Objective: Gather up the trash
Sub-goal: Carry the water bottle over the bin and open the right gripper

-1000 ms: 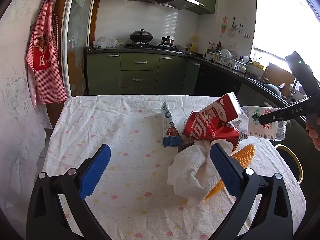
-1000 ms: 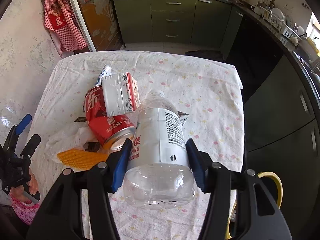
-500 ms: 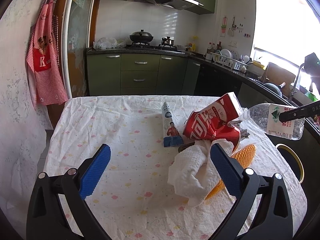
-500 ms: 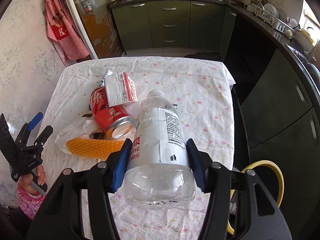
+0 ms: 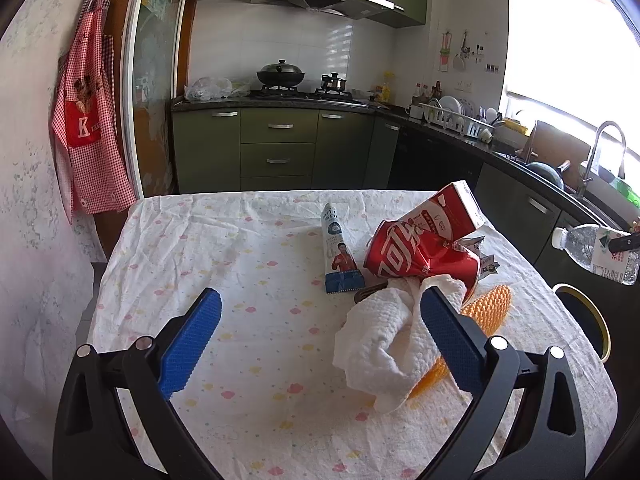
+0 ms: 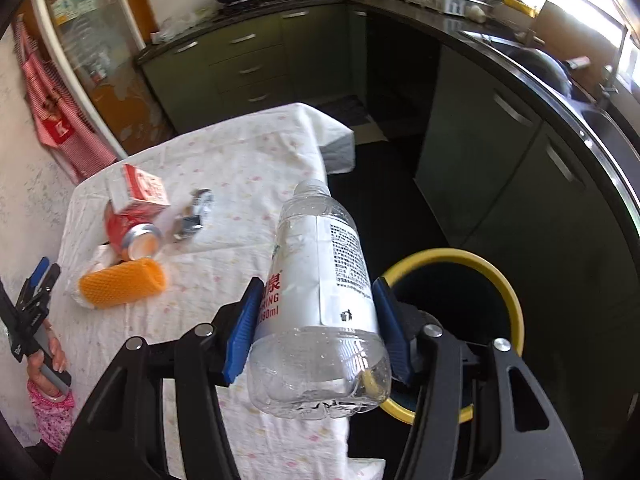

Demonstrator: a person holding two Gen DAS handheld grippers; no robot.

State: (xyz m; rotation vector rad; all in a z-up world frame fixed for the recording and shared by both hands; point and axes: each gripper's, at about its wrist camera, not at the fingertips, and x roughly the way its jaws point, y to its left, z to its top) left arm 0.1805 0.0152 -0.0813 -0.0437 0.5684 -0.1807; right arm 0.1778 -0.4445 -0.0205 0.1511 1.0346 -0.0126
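The right gripper (image 6: 316, 332) squeezes the clear bottle (image 6: 320, 280) and has swung off the table (image 6: 240, 168) toward the yellow-rimmed bin (image 6: 508, 292) at lower right. Dropping it in looks next. The left gripper (image 5: 320, 336) waits, jaws wide, holding nothing.

1. The right gripper (image 6: 316, 332), clamped on the plastic bottle (image 6: 320, 280), has swung right, off the table (image 6: 248, 168) and toward the yellow-rimmed bin (image 6: 510, 292).
2. In the left wrist view the bottle (image 5: 600, 254) has slid from beside the red carton (image 5: 444, 210) to the far right edge.
3. The bottle now tilts, its cap leaning left.
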